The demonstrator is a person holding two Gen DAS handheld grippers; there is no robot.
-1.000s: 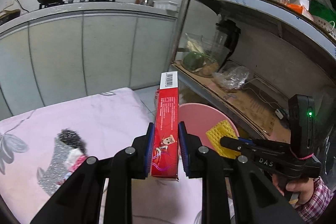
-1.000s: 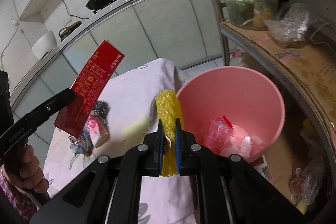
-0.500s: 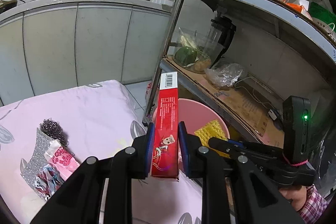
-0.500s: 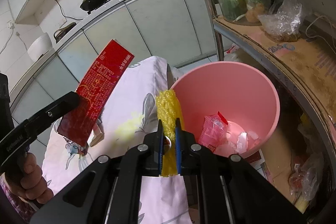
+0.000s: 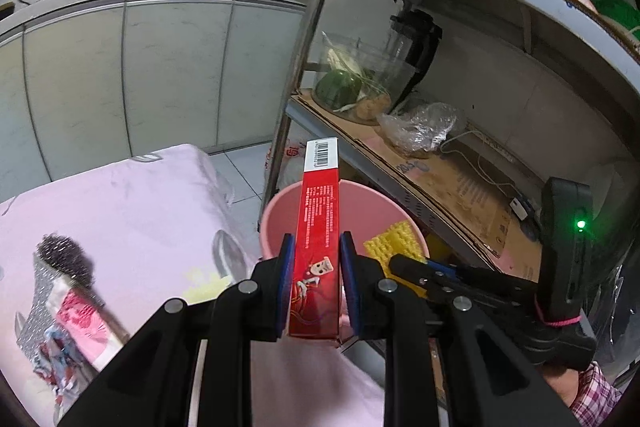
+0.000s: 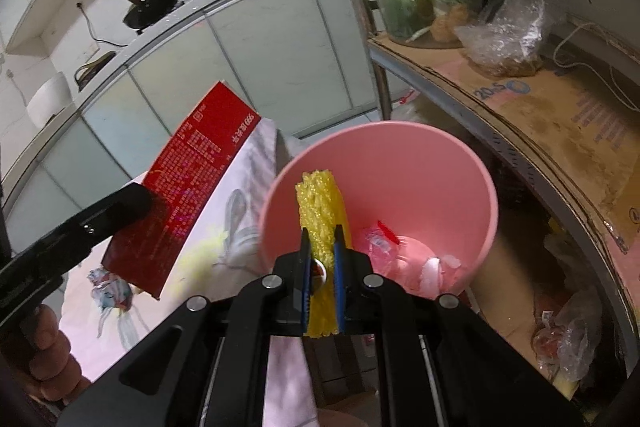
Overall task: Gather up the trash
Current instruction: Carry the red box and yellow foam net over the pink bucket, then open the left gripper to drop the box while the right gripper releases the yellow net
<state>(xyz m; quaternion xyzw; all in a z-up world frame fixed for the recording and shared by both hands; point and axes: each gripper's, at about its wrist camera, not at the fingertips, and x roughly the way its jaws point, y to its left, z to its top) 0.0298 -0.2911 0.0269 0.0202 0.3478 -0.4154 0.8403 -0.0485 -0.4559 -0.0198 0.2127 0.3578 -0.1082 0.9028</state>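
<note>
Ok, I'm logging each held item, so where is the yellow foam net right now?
The yellow foam net is clamped in the right gripper, held over the near rim of the pink bin, right of the red box.

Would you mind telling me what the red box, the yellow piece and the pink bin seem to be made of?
Red box: likely printed cardboard, slightly glossy, with sharp folded edges and a barcode.
Yellow piece: probably foam mesh netting, given its open woven texture.
Pink bin: apparently moulded plastic, with a smooth, even, thin wall.

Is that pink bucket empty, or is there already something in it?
Not empty. The pink bucket already holds crumpled plastic wrappers at its bottom, seen from the right wrist.
</note>
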